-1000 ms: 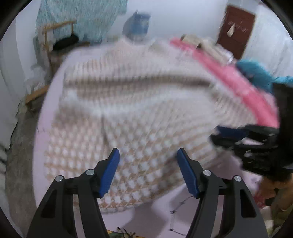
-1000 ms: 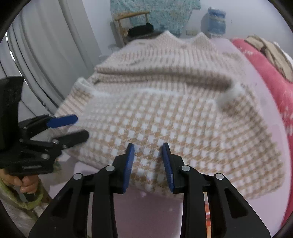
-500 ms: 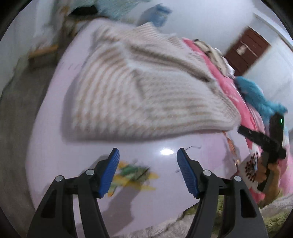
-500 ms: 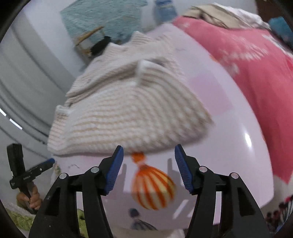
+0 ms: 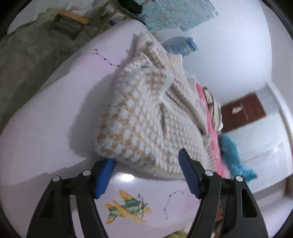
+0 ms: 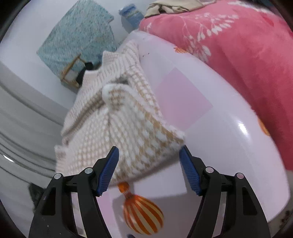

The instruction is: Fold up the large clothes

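A beige-and-white checked knit sweater (image 5: pixel 146 117) lies folded on a pale pink printed table (image 5: pixel 55 128). In the left wrist view my left gripper (image 5: pixel 146 170) is open, its blue pads at the sweater's near hem, holding nothing. In the right wrist view the sweater (image 6: pixel 120 126) lies ahead, and my right gripper (image 6: pixel 148 164) is open and empty, its jaws either side of the near corner of the hem. A white-edged cuff (image 6: pixel 109 91) lies folded on top.
A pink flowered bedspread (image 6: pixel 238 55) lies to the right of the table. A wooden chair (image 5: pixel 73 18) and a teal cloth (image 5: pixel 174 14) stand beyond the table. A blue water jug (image 6: pixel 131 12) is by the wall. A blue fluffy item (image 5: pixel 232 152) lies at right.
Both grippers have opened wide and drawn back from over the sweater to its near hem, each swinging to its own side. The sweater now lies folded and released on the table.
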